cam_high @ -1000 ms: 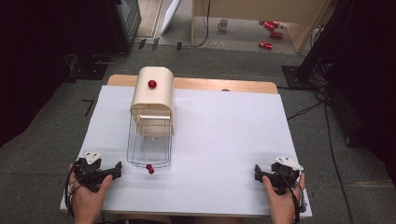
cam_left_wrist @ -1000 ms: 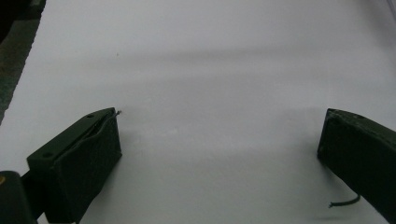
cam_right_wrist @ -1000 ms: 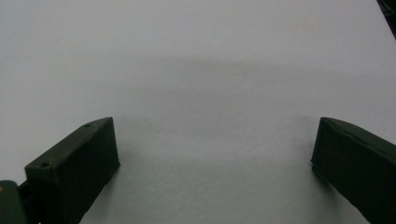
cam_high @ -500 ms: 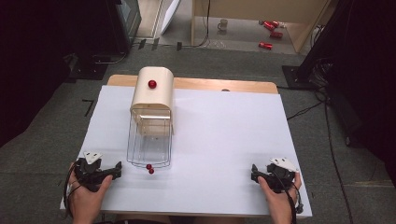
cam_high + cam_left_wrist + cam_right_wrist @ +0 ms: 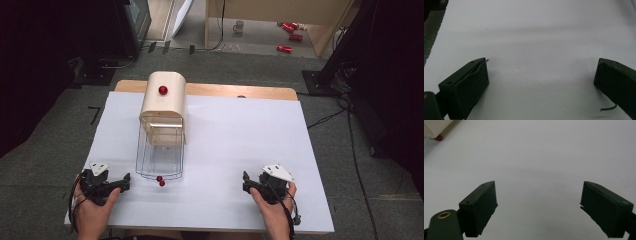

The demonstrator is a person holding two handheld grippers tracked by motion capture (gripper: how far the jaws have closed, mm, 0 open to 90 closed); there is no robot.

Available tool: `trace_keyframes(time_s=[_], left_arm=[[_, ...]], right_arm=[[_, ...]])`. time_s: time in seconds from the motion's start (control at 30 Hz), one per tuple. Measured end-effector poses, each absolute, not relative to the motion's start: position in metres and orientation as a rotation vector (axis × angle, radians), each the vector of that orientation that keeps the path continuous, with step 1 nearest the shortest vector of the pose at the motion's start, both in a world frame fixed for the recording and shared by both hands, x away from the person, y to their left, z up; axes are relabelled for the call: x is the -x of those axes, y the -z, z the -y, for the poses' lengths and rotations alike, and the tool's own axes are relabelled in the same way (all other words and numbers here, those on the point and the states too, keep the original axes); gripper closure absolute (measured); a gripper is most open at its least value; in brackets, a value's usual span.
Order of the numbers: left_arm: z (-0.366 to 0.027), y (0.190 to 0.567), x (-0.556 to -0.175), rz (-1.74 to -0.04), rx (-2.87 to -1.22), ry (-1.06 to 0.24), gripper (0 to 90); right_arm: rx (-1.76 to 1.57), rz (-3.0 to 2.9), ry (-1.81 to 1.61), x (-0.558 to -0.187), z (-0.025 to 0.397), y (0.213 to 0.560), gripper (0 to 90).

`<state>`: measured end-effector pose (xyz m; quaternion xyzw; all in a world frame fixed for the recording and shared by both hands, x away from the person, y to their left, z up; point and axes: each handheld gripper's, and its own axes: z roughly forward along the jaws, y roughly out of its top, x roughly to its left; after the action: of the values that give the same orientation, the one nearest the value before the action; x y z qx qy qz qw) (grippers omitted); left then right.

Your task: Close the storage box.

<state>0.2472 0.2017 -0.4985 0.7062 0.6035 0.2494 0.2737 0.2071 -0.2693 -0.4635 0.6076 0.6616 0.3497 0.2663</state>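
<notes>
A person's left gripper (image 5: 121, 182) rests at the near left corner of a white-covered table (image 5: 240, 135), its jaws standing wide apart over bare surface, nothing between them; it appears parked in a ready pose rather than at work. Just to its right, close to the near edge, two small red balls (image 5: 160, 180) lie touching the front lip of a clear plastic drawer (image 5: 160, 152), which is pulled out toward the person from a rounded wooden box (image 5: 163, 102) with a red knob (image 5: 163, 90) on top; the box sits toward the far left of the table. The open drawer seems set to receive or release the balls. Toward the near right corner, the right gripper (image 5: 247, 183) waits likewise, jaws spread and empty, well apart from the drawer.
</notes>
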Motion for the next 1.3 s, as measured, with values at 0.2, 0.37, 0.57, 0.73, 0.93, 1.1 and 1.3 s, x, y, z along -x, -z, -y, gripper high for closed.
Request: trace_keyframes(time_s=[0.2, 0.37, 0.57, 0.73, 0.93, 1.1, 1.3], left_arm=[[-0.202, 0.498, -0.247, -1.624, -1.900, -0.671, 0.0], [-0.202, 0.498, -0.247, -1.624, -1.900, -0.670, 0.0], [-0.202, 0.498, -0.247, -1.624, -1.900, -0.670, 0.0], [-0.202, 0.498, -0.247, -1.624, -1.900, -0.670, 0.0], [-0.202, 0.498, -0.247, -1.624, -1.901, -0.670, 0.0], [-0.202, 0.498, -0.247, -1.624, -1.902, -0.670, 0.0], [-0.202, 0.498, -0.248, -1.624, -1.903, -0.670, 0.0]], right_arm=[[-1.595, -1.845, -0.977, -0.209, 0.243, 0.457, 13.2], [-1.566, -1.884, -1.001, -0.208, 0.222, 0.453, 13.2], [-1.536, -1.929, -1.032, -0.206, 0.199, 0.450, 13.2], [-1.508, -1.961, -1.073, -0.206, 0.177, 0.448, 13.5], [-1.474, -1.988, -1.140, -0.205, 0.148, 0.443, 14.9], [-1.450, -2.004, -1.176, -0.201, 0.127, 0.442, 16.8], [-1.438, -2.025, -1.212, -0.197, 0.109, 0.444, 22.5]])
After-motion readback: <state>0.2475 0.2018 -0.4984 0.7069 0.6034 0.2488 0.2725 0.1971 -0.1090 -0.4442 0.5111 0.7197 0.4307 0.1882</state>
